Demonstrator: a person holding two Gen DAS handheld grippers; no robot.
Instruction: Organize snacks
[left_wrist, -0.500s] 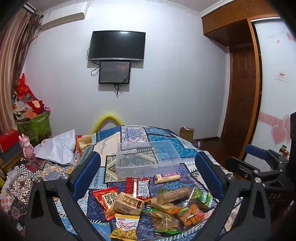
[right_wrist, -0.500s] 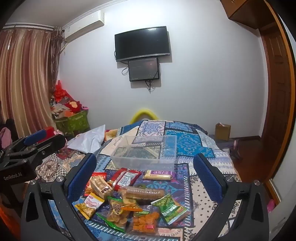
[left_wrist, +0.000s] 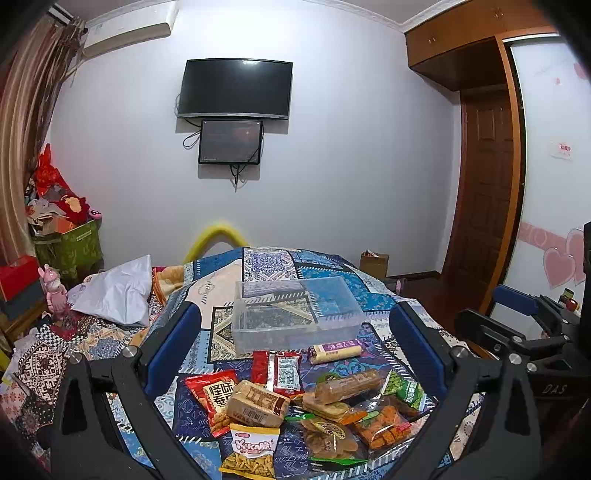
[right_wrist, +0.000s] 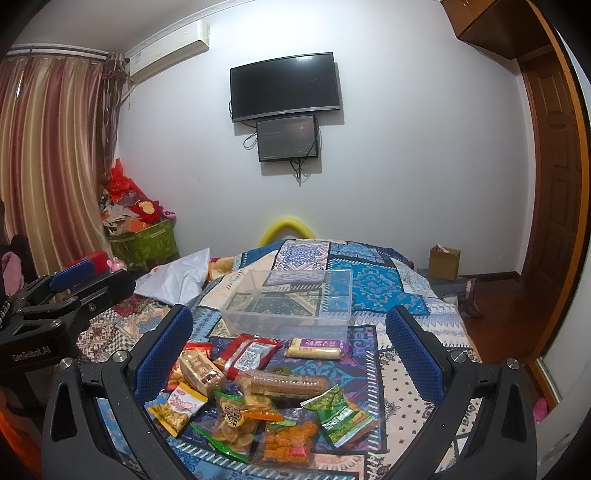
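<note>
Hovering over the bed, both tongs are spread wide and carry nothing: the left gripper (left_wrist: 291, 347) and the right gripper (right_wrist: 288, 347) each frame the snack pile between their blue pads. By my reading the sorting has not begun, since the clear plastic bin (right_wrist: 288, 306) at twelve o'clock beyond the pile holds no packet that I can see.

Counting in the right wrist view, the heap shows about ten packets: one purple-labelled yellow bar (right_wrist: 317, 348) nearest the bin, one red sachet (right_wrist: 251, 354), one long biscuit roll (right_wrist: 286, 384), one brown cake block (right_wrist: 201, 371), one yellow stick-snack bag (right_wrist: 177, 408), one green pea bag (right_wrist: 341, 413), one orange cracker bag (right_wrist: 290, 441), one chip bag (right_wrist: 234, 424); others overlap and are hard to separate.

Next move, I judge: lower one gripper onto an outlying packet, such as the yellow bar at one o'clock of the pile, and close gently, since the wrappers should crumple and slide.
</note>
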